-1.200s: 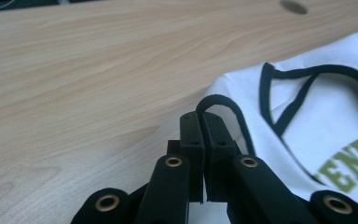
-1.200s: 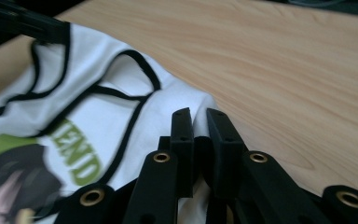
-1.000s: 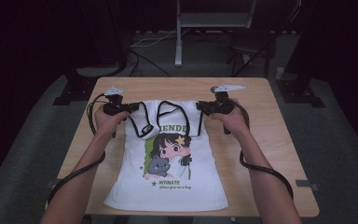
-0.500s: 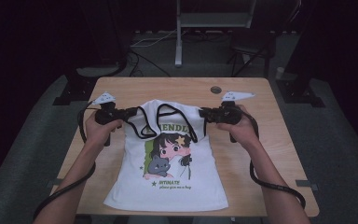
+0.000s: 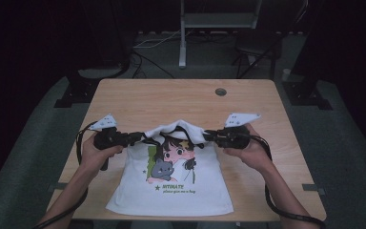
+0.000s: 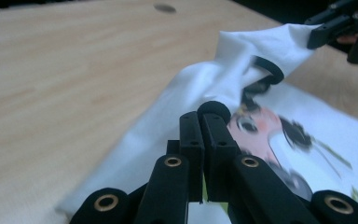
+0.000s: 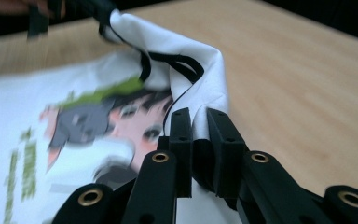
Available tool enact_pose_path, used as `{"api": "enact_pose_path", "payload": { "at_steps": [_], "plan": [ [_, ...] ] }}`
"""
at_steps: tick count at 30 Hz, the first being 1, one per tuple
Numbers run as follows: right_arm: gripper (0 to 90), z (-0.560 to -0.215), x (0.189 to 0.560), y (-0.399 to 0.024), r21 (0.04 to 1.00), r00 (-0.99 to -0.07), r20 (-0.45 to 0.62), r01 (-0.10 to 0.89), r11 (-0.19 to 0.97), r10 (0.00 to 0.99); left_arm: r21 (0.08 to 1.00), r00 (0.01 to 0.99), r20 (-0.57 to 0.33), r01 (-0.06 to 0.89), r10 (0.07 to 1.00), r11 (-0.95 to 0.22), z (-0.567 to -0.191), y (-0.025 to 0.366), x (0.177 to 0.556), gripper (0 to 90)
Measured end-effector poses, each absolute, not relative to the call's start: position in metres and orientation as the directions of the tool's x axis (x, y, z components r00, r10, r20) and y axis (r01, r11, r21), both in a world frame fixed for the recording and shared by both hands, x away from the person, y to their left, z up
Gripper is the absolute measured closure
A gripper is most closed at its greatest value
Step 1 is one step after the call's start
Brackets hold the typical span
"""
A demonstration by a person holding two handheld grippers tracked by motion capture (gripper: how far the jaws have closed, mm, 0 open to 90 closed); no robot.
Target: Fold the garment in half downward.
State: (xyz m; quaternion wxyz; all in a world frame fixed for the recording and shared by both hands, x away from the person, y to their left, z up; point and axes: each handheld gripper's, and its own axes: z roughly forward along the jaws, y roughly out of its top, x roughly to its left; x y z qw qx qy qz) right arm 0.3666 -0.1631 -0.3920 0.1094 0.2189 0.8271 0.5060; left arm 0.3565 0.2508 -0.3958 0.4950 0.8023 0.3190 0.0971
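A white sleeveless top (image 5: 176, 183) with black trim and a cartoon print lies on the wooden table (image 5: 171, 98), its upper part folded down over the print. My left gripper (image 5: 140, 138) is shut on the cloth at the top's left shoulder. My right gripper (image 5: 206, 136) is shut on the right shoulder. In the left gripper view the jaws (image 6: 204, 116) pinch white cloth (image 6: 177, 98), and the other gripper (image 6: 335, 25) holds the far corner. In the right gripper view the jaws (image 7: 199, 119) clamp the folded white cloth (image 7: 200, 74) with its black strap.
A round hole (image 5: 220, 91) sits in the table near its far edge. Bare tabletop lies beyond the fold. Cables (image 5: 286, 210) trail from both grippers along the forearms. A metal stand (image 5: 183, 33) and dark equipment stand on the floor behind the table.
Both grippers have come toward the near edge with the top's shoulders, folding its upper part over the print. The green lettering is now covered by the fold.
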Motion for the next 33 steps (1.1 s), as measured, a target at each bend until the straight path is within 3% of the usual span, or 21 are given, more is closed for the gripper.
{"api": "enact_pose_path", "payload": {
  "at_steps": [8,23,29,33],
  "plan": [
    [79.5,-0.416,0.339,-0.156,0.781,-0.918,-0.052,0.208,0.589,0.393,0.774,0.825,-0.08,0.405,0.559,-0.487,-0.416,0.249,0.328,88.0],
    [68.7,-0.423,0.326,-0.154,0.761,-0.909,-0.104,0.189,0.621,0.404,0.764,0.828,-0.085,0.411,0.554,-0.497,-0.426,0.248,0.316,87.5],
    [81.5,-0.43,0.326,-0.152,0.752,-0.903,-0.109,0.198,0.628,0.415,0.767,0.83,-0.082,0.406,0.552,-0.497,-0.425,0.247,0.314,87.4],
    [83.3,-0.431,0.318,-0.153,0.772,-0.899,-0.104,0.196,0.605,0.424,0.772,0.835,-0.076,0.395,0.545,-0.498,-0.424,0.248,0.307,87.5]
  ]
}}
